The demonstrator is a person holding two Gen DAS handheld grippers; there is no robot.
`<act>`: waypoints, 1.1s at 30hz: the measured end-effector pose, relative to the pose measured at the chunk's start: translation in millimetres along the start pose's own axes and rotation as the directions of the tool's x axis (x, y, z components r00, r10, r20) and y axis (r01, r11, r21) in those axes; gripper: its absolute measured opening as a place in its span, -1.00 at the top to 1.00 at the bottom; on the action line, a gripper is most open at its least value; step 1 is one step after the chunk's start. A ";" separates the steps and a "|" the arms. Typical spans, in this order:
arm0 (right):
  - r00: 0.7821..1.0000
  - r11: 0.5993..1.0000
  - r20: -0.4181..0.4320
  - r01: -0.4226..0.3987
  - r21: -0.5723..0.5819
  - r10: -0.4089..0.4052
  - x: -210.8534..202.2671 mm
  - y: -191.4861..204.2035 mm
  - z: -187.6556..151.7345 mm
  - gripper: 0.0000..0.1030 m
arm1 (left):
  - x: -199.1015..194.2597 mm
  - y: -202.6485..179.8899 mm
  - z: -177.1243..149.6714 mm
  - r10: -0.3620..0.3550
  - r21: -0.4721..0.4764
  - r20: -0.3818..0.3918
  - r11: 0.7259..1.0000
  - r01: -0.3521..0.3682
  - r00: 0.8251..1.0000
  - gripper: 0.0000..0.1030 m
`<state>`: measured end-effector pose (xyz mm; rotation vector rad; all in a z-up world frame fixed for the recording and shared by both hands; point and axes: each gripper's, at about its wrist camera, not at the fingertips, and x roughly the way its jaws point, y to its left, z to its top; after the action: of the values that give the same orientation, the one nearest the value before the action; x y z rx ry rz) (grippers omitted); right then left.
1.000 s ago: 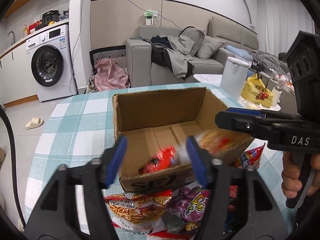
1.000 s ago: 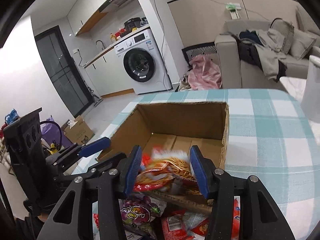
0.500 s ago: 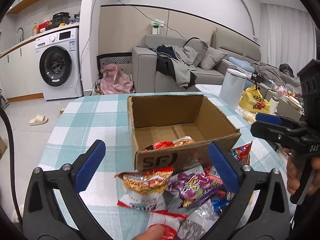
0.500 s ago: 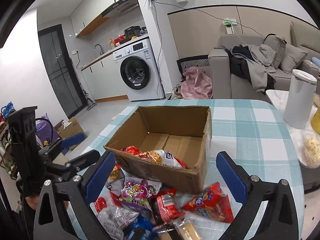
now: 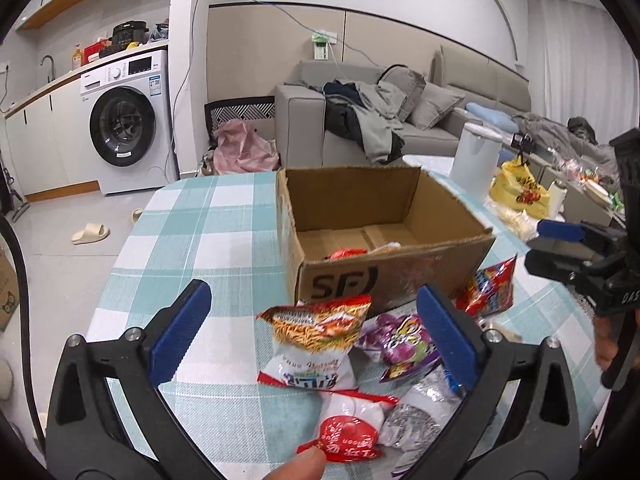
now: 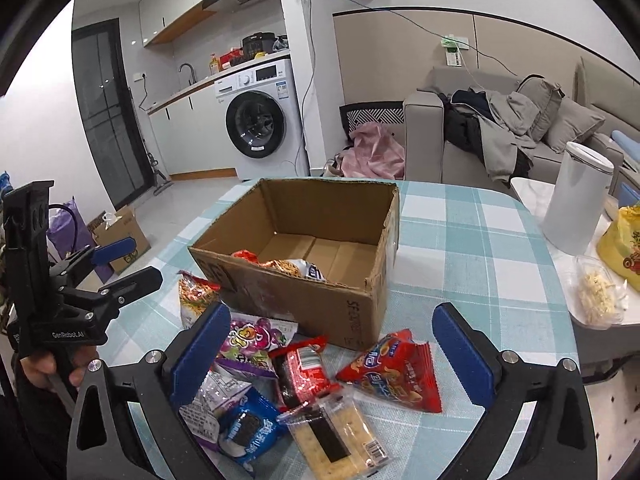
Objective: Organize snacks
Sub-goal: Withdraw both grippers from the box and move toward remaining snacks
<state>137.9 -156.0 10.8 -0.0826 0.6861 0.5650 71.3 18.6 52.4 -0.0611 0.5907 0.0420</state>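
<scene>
left hand-held gripper [image 5: 312,320] spread wide, empty | right hand-held gripper [image 6: 328,340] likewise | cardboard box [image 6: 280,292] front wall half-hides packets inside | snack pile [image 6: 304,392] lower centre, surface [image 6: 460,240] bare right of box

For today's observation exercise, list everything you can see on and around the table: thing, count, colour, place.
box: 1, brown, open, on table middle
packs in box: at least 2, red and white, near wall
noodle pack: 1, orange and white, before box
purple pack: 1, before box
red pack: 1, right of pile
cracker pack: 1, clear, nearest
blue pack: 1, left of crackers
tablecloth: 1, teal check
canister: 1, white, side table
yellow bag: 1, by canister
washer: 1, white, behind
sofa: 1, grey, clothes on it
left tool: open
right tool: open
</scene>
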 end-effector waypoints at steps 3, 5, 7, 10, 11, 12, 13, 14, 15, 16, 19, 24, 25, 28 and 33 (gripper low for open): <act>1.000 0.999 -0.022 0.017 0.028 -0.016 4.4 -7.7 -1.4 -0.99 | 6.9 -0.5 -2.9 0.007 0.001 -0.017 1.000 -0.007 1.000 -0.99; 0.999 0.999 -0.034 0.021 0.046 -0.019 6.9 -12.6 -2.0 -0.99 | 12.4 -0.2 -2.5 0.009 -0.001 -0.028 1.000 -0.009 1.000 -0.99; 0.999 0.997 -0.039 0.031 0.064 -0.029 9.0 -18.5 -2.9 -0.99 | 17.7 -0.6 -1.4 0.022 0.002 -0.034 1.000 -0.022 0.999 -0.99; 0.998 0.996 -0.056 0.047 0.080 -0.043 12.6 -25.3 -4.6 -0.99 | 24.2 2.1 -2.4 0.026 0.001 -0.053 1.000 -0.026 0.998 -0.99; 0.997 0.995 -0.062 0.046 0.085 -0.041 13.5 -26.4 -4.9 -0.99 | 26.3 3.2 -2.8 0.029 -0.003 -0.058 1.000 -0.030 0.998 -0.99; 0.997 0.995 -0.071 0.047 0.090 -0.041 15.5 -28.3 -6.1 -0.99 | 28.1 4.1 -2.8 0.031 -0.009 -0.063 0.999 -0.032 0.998 -0.99; 0.996 0.995 -0.080 0.051 0.091 -0.044 18.2 -29.7 -7.3 -0.99 | 30.0 5.0 -2.6 0.030 -0.014 -0.070 0.999 -0.031 0.997 -0.99; 0.995 0.994 -0.087 0.056 0.092 -0.048 21.1 -31.0 -8.6 -0.99 | 32.7 5.9 -3.0 0.027 -0.018 -0.081 0.999 -0.029 0.996 -0.99; 0.994 0.994 -0.094 0.059 0.095 -0.050 24.0 -32.5 -10.0 -0.99 | 34.8 6.7 -3.8 0.027 -0.022 -0.086 0.999 -0.029 0.996 -0.99; 0.993 0.993 -0.102 0.062 0.098 -0.052 27.5 -33.8 -11.4 -0.99 | 36.7 7.7 -4.2 0.027 -0.022 -0.087 0.999 -0.029 0.996 -0.99; 0.991 0.992 -0.122 0.070 0.107 -0.057 35.9 -38.3 -15.4 -0.99 | 43.5 9.1 -7.1 0.032 -0.024 -0.101 0.999 -0.034 0.994 -0.99; 0.986 0.991 -0.160 0.071 0.112 -0.053 49.5 -45.6 -22.5 -0.99 | 54.7 11.2 -10.5 0.035 -0.025 -0.132 0.999 -0.038 0.991 -0.99; 0.985 0.991 -0.166 0.072 0.112 -0.053 51.2 -46.5 -23.7 -0.99 | 56.4 11.7 -11.6 0.034 -0.027 -0.137 0.999 -0.038 0.990 -0.99; 0.983 0.990 -0.179 0.070 0.120 -0.047 57.5 -50.3 -27.2 -0.98 | 62.2 15.1 -13.3 0.030 -0.035 -0.151 0.999 -0.035 0.988 -0.99; 0.977 0.990 -0.209 0.062 0.124 -0.035 69.3 -52.9 -32.3 -0.89 | 70.6 20.3 -17.2 0.035 -0.050 -0.177 0.998 -0.044 0.984 -0.99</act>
<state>190.5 -176.8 -63.1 -0.0367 0.9188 0.4673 119.2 39.1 -2.2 -0.1066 0.7677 0.0918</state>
